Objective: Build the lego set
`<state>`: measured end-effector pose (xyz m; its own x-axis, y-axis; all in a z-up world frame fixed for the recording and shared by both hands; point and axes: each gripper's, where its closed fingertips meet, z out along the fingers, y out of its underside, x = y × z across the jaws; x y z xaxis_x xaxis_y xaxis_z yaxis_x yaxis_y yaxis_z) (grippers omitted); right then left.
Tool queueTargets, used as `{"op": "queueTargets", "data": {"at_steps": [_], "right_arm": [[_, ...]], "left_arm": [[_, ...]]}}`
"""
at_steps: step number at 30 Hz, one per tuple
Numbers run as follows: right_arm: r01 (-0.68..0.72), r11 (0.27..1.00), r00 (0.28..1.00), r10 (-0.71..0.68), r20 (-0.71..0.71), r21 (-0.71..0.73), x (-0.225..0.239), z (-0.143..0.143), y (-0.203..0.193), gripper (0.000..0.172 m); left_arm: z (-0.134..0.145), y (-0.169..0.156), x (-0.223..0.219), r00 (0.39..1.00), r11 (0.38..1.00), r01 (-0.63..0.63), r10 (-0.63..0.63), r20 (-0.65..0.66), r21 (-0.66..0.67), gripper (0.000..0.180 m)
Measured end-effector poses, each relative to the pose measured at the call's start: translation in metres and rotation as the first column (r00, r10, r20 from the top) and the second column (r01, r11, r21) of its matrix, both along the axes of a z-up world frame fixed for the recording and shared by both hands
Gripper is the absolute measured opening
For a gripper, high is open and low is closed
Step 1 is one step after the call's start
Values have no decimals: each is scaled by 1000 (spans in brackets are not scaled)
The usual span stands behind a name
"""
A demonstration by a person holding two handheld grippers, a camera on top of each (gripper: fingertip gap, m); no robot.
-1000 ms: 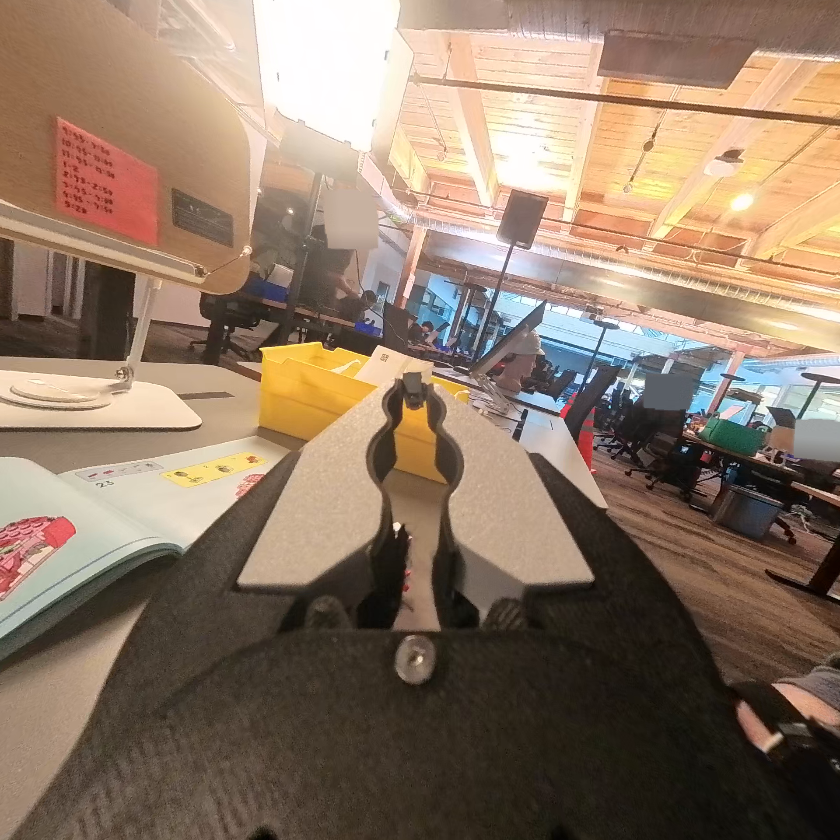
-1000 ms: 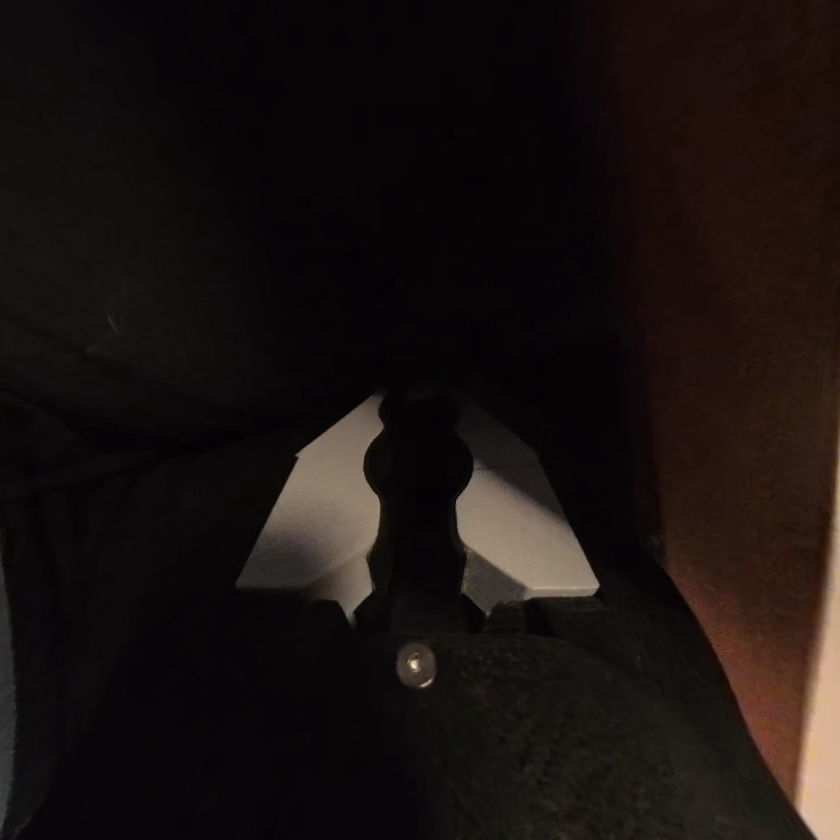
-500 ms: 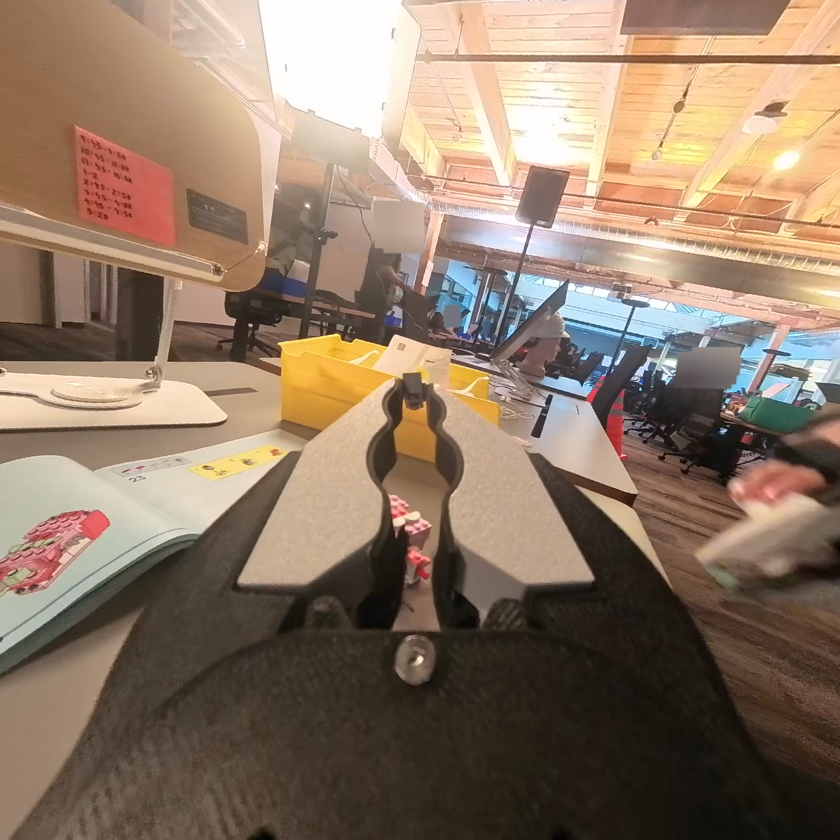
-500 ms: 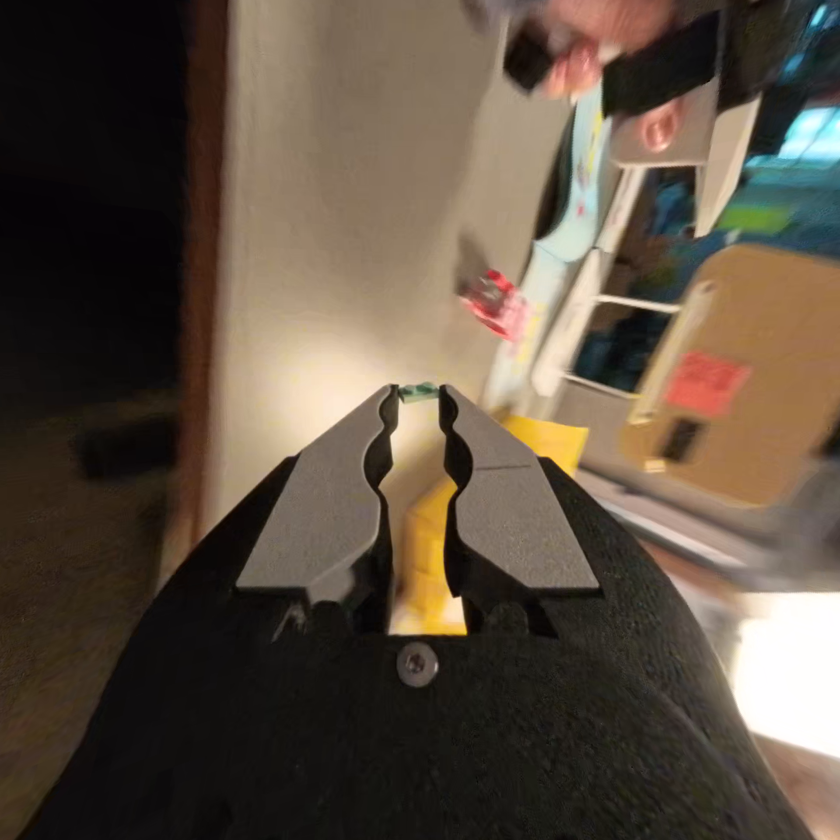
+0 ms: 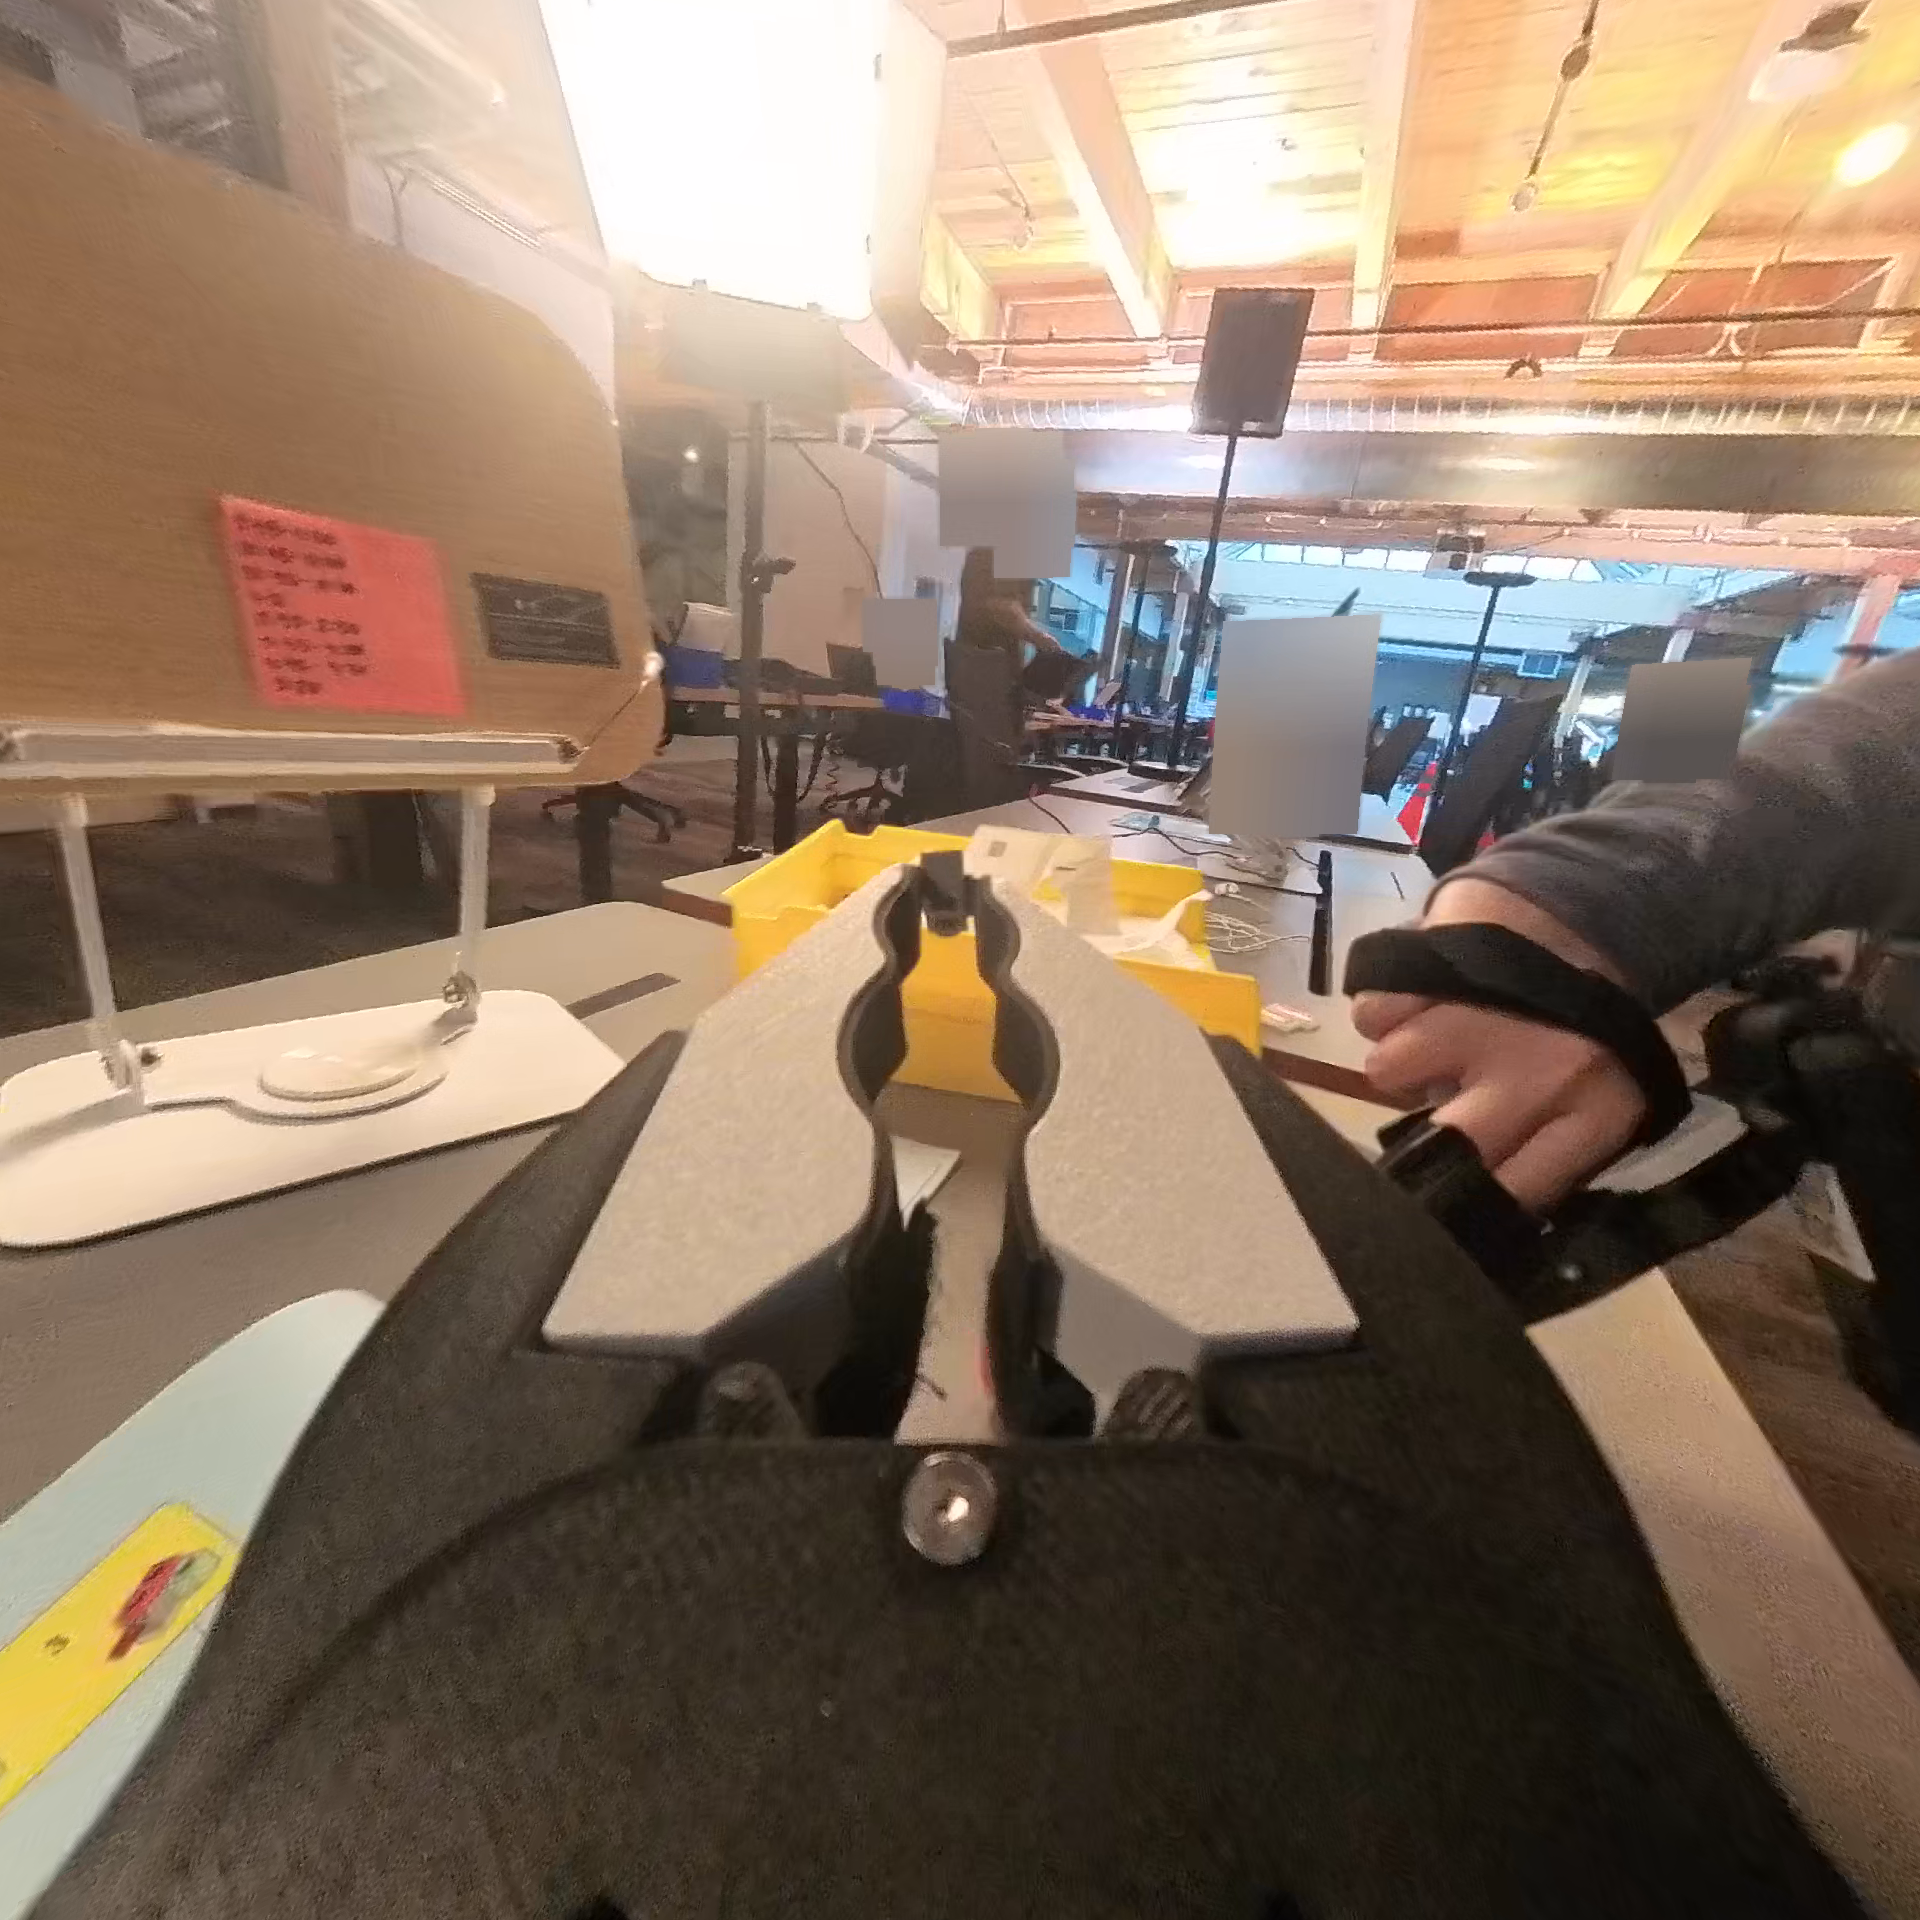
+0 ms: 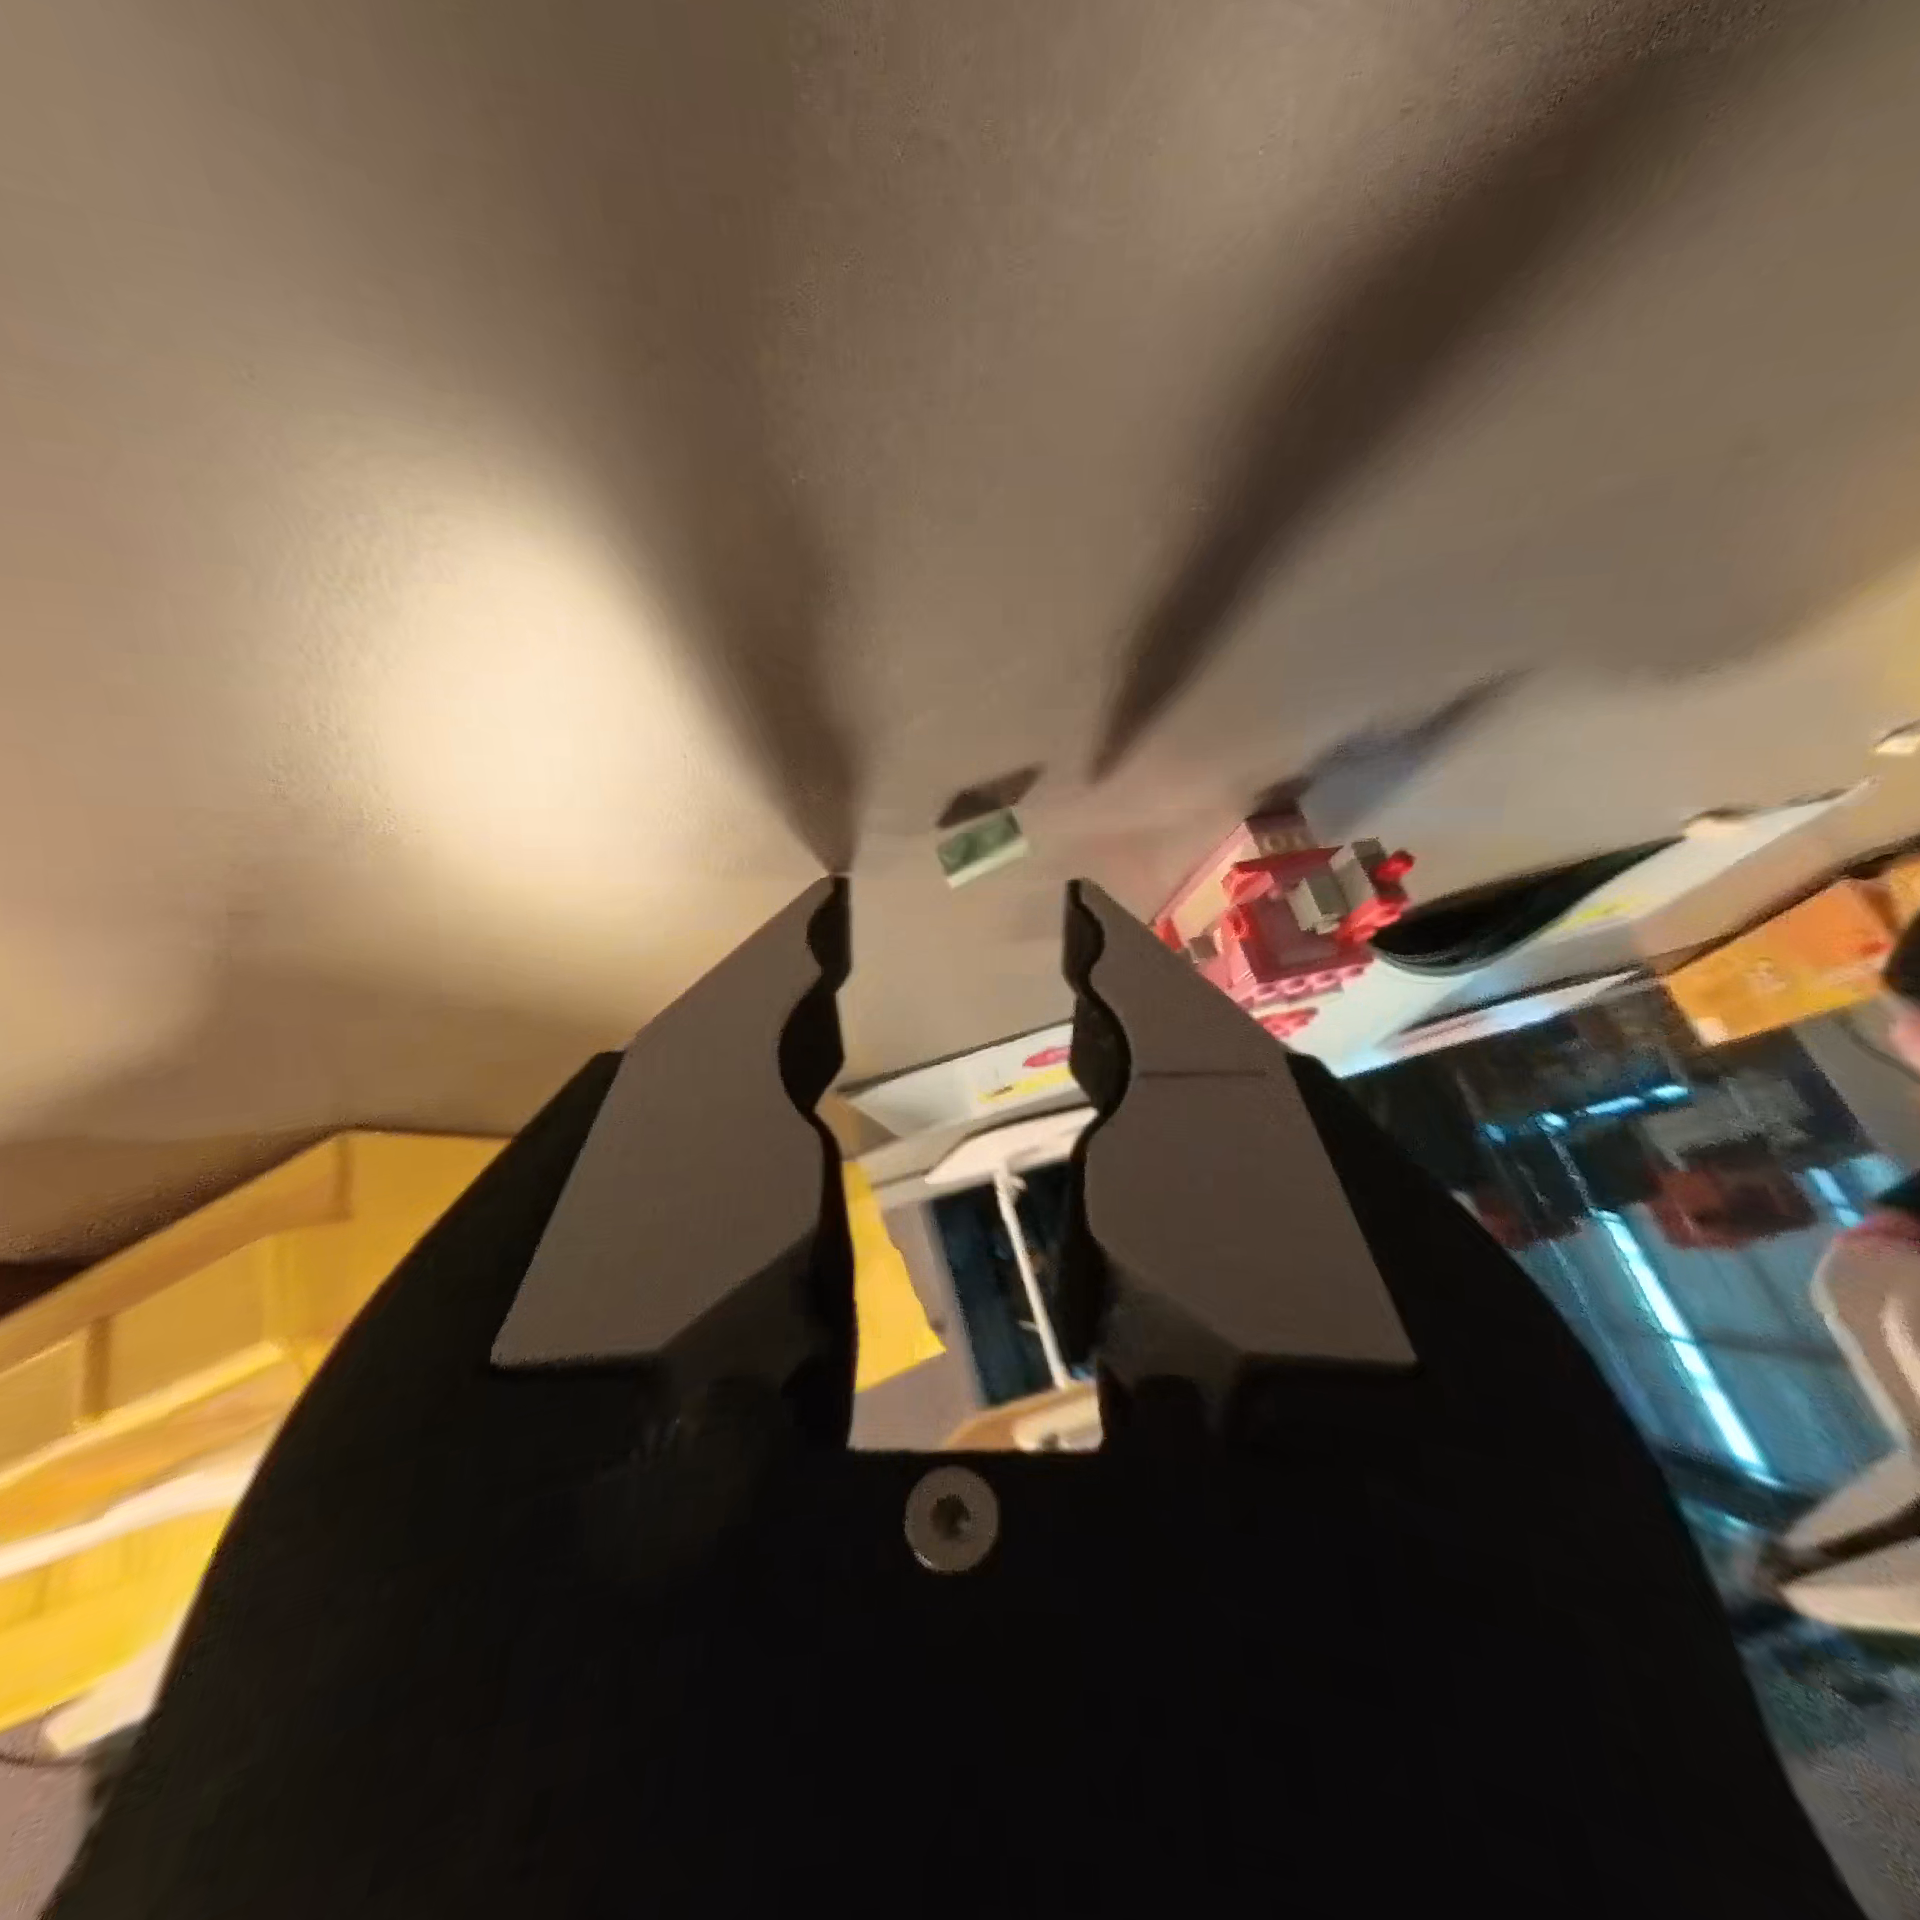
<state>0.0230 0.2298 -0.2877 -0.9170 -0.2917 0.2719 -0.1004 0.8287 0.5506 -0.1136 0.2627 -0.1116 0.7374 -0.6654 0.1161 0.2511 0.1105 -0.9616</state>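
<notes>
In front of the yellow bin (image 5: 1195, 987), we have the left gripper (image 5: 943, 904) clamped on a small black piece (image 5: 943, 883), pinched at the very tips only, the piece poking up above them against the bin's near wall. The right gripper (image 6: 958, 894) has its fingers wide apart with nothing between them. A small green plate (image 6: 982, 850) lies flat on the grey table (image 6: 935, 312) just past the tips, touching neither. That view is rolled and smeared, with the bin low on its left side. The green plate looks thin, pale-edged and studded on top, with a dark shadow beside it. The black piece is too small to make out in detail. A red and pink brick model (image 6: 1299, 914) sits near the plate, on the side away from the bin. A hand (image 5: 1475, 1060) in a grey sleeve grips a black handle to the right of the bin. A wooden board on a white stand (image 5: 312, 499) is left of the bin, and an open booklet (image 5: 104, 1558) lies nearer us than the bin. As for risk, we judge the tip-only pinch could let the black piece twist or pop out, and the spread fingers could knock the loose plate or the model.
</notes>
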Motion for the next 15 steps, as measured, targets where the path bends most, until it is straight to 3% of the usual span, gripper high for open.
{"op": "queueTargets", "data": {"at_steps": [3, 5, 6, 8, 9, 10, 11, 13, 15], "right_arm": [[131, 980, 991, -136, -21, -149, 0, 9, 4, 51], [318, 891, 936, -349, -40, -326, 2, 19, 7, 51], [426, 785, 873, -487, -22, -449, 4, 23, 5, 49], [583, 447, 689, -714, 122, -679, 8, 27, -10, 45], [581, 280, 618, -763, 190, -765, 6, 30, -20, 44], [550, 162, 572, -788, 228, -820, 3, 31, -26, 38], [511, 104, 545, -807, 229, -853, 2, 31, -28, 37], [459, 89, 527, -828, 190, -884, 2, 24, -27, 26], [466, 129, 544, -822, 168, -875, 6, 11, -26, 20]], "left_arm": [[-10, 3, -9, 998, 1000, 5, -4, 58, -12, 9], [-18, 1, -10, 997, 1000, 9, -8, 81, -11, 9], [-23, -1, -10, 996, 1000, 10, -9, 88, -11, 8], [-30, -4, -7, 996, 1000, 19, -17, 91, -20, 8], [-31, -5, -6, 996, 999, 27, -25, 82, -21, 8], [-31, -6, -5, 997, 1000, 28, -27, 70, -14, 9], [-31, -6, -5, 998, 1000, 27, -26, 60, -6, 9], [-33, -8, -2, 997, 998, 56, -56, 60, -7, 9], [-34, -11, 1, 994, 996, 86, -86, 61, -4, 9]]}}
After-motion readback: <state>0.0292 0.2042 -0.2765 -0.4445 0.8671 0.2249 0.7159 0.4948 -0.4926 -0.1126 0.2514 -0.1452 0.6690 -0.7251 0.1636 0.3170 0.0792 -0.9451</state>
